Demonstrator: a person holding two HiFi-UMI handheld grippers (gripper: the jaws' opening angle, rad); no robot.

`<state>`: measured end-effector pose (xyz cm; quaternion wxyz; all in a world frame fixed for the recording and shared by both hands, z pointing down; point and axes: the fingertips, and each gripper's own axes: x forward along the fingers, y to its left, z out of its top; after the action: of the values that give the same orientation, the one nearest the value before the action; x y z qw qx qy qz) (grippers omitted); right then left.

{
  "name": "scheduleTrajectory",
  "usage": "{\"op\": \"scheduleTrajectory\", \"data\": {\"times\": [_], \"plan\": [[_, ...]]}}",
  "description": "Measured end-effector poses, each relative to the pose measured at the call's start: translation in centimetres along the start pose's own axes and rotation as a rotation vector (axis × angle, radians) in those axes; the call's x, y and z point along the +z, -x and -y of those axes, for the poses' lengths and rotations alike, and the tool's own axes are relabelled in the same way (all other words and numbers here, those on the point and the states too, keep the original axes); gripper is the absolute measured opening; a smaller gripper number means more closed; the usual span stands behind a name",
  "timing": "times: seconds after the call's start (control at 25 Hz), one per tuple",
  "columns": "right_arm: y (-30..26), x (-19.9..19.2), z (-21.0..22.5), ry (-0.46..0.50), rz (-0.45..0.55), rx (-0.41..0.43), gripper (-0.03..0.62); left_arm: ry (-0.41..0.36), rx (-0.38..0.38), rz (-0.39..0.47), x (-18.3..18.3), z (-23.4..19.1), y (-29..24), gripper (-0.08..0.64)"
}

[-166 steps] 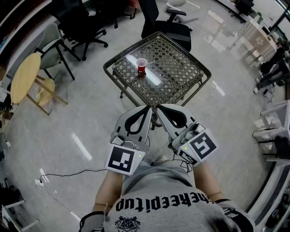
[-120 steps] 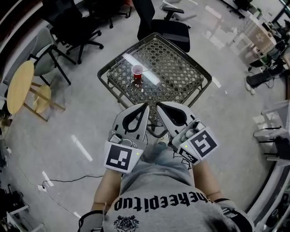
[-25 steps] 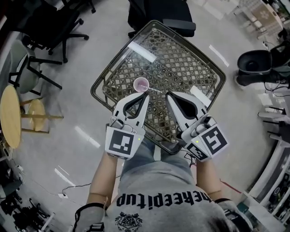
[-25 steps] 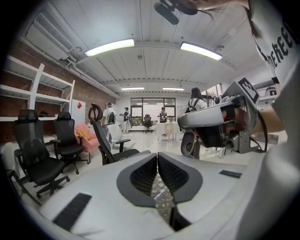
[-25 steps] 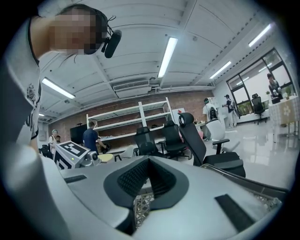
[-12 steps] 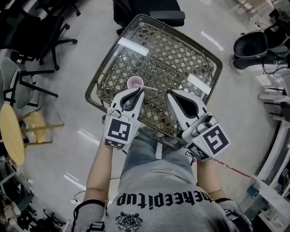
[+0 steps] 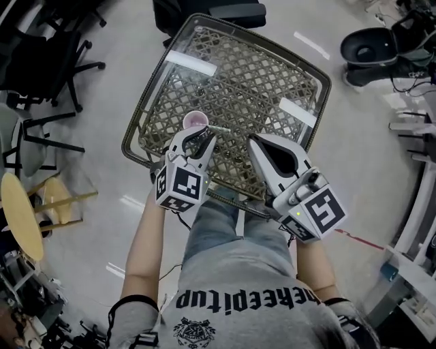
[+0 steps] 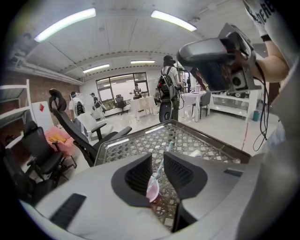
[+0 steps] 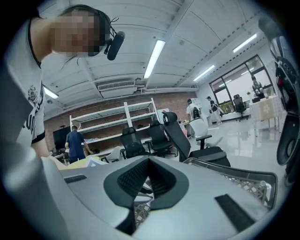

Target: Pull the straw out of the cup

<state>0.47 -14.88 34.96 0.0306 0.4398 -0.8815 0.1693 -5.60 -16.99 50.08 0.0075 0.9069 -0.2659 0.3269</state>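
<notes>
A small pink cup (image 7: pixel 195 120) stands near the front left edge of the glass-topped wicker table (image 7: pixel 310 75). Its pale straw (image 7: pixel 218 128) leans out to the right. My left gripper (image 7: pixel 198 135) hangs just short of the cup. Its jaws have just been opening and now stand apart. In the left gripper view the cup (image 8: pixel 153 190) and the straw (image 8: pixel 162 164) show through the gap of the left gripper (image 8: pixel 157 157), and the pads touch neither. My right gripper (image 7: pixel 253 140) hovers over the table to the right, shut and empty, as the right gripper view also shows (image 9: pixel 149 161).
Black office chairs (image 7: pixel 41 48) stand to the left of the table, and another (image 7: pixel 218 9) stands beyond it. A round wooden stool (image 7: pixel 17 211) is at the far left and a black bin (image 7: pixel 371 44) at the upper right. People (image 8: pixel 168 89) stand far off.
The person has walked up to the table. The left gripper has dropped forward toward the cup, rolled, and its jaws have opened. The right gripper has hardly shifted.
</notes>
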Motion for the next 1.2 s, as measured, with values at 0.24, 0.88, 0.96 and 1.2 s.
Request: {"op": "scheduleTrajectory", "data": {"times": [0.24,0.88,0.96,1.2], "plan": [[0.5,-0.2,0.9,-0.007,-0.003,-0.02,0.012,-0.084,-0.028,-0.061,-1.2,0.6,-1.9,0.138],[1.2,-1.1,2.0,-0.019,-0.013,-0.047,0.012,-0.151,-0.017,-0.173,-4.3,1.2,-5.1,0.141],[1.3,-1.1,2.1,-0.02,-0.014,-0.047,0.012,-0.147,0.005,-0.179,-4.6,1.0,-5.2,0.131],[1.3,-1.1,2.1,-0.02,-0.018,-0.048,0.012,-0.148,0.075,-0.189,-5.2,0.2,-5.2,0.052]]}}
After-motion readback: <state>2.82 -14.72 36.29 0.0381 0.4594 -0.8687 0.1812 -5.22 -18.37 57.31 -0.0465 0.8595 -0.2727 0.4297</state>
